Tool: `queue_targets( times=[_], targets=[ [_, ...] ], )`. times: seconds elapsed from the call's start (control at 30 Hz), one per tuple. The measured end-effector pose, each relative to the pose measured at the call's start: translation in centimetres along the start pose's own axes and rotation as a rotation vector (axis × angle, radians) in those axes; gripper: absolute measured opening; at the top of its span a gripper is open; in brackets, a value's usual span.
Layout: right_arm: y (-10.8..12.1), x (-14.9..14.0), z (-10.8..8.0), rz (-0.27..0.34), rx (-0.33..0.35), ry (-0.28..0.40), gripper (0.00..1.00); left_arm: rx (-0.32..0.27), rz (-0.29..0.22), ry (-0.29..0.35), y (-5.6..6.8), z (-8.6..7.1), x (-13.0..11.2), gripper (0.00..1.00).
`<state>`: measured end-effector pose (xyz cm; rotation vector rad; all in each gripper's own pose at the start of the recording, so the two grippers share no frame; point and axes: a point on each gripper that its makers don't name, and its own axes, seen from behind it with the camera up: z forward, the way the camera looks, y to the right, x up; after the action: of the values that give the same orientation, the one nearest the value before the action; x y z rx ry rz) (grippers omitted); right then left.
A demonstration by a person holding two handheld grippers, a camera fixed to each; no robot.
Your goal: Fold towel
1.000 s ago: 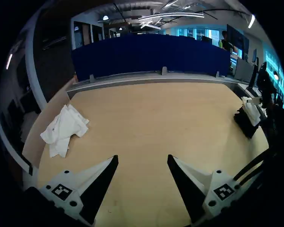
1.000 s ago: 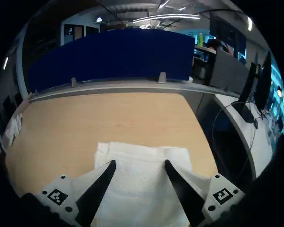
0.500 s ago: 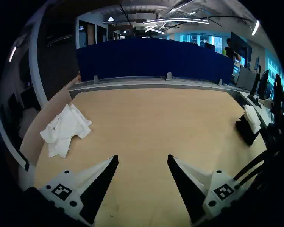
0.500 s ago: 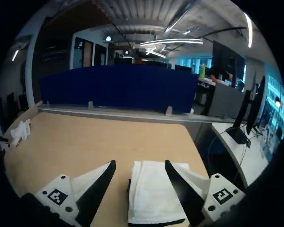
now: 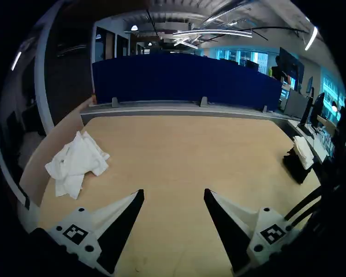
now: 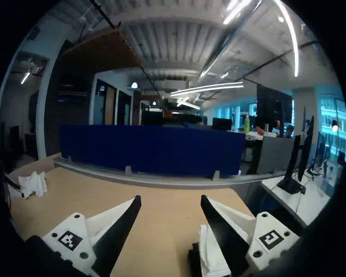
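Observation:
A crumpled white towel [image 5: 76, 163] lies near the left edge of the wooden table [image 5: 187, 147], ahead and to the left of my open left gripper [image 5: 174, 194]. A folded white towel [image 5: 304, 151] rests on a black object [image 5: 295, 167] at the table's right edge. In the right gripper view that folded towel [image 6: 211, 255] sits low, just beside the right finger, and the crumpled towel [image 6: 34, 183] shows far off at the left. My right gripper [image 6: 170, 199] is open, tilted up above the table, with nothing between its fingers.
A blue partition [image 5: 182, 78] on a grey rail runs along the table's far edge. A neighbouring desk with monitors [image 6: 302, 157] stands to the right. A dark column [image 5: 67, 78] rises at the back left.
My right gripper has lifted and drawn back off the folded towel, tilting up so the towel dropped to the bottom of its view. The left gripper's view shifted only slightly.

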<state>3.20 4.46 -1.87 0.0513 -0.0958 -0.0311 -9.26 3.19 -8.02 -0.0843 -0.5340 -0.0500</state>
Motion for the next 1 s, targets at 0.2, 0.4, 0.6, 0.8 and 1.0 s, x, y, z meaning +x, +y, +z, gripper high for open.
queue_targets(
  times=[0.2,0.4,0.6,0.8,1.0],
  targets=[
    [-2.7,-0.4,-0.2,-0.010,0.006,-0.004,1.00,-0.007,-0.007,0.046,-0.5,0.5,1.3,0.96],
    [-5.4,-0.1,-0.4,0.007,0.015,0.005,1.00,-0.004,-0.038,0.170,-1.2,0.7,4.2,0.96],
    [-7.8,0.8,-0.4,0.028,0.021,0.026,1.00,0.016,-0.058,0.320,-2.5,0.8,8.2,0.96],
    [-10.7,0.5,-0.1,0.059,0.037,0.025,1.00,0.054,-0.053,0.397,-4.3,1.7,10.3,0.96],
    [-12.1,0.8,0.2,0.063,0.045,0.018,1.00,0.056,-0.022,0.480,-4.4,1.4,12.0,0.96]
  ],
)
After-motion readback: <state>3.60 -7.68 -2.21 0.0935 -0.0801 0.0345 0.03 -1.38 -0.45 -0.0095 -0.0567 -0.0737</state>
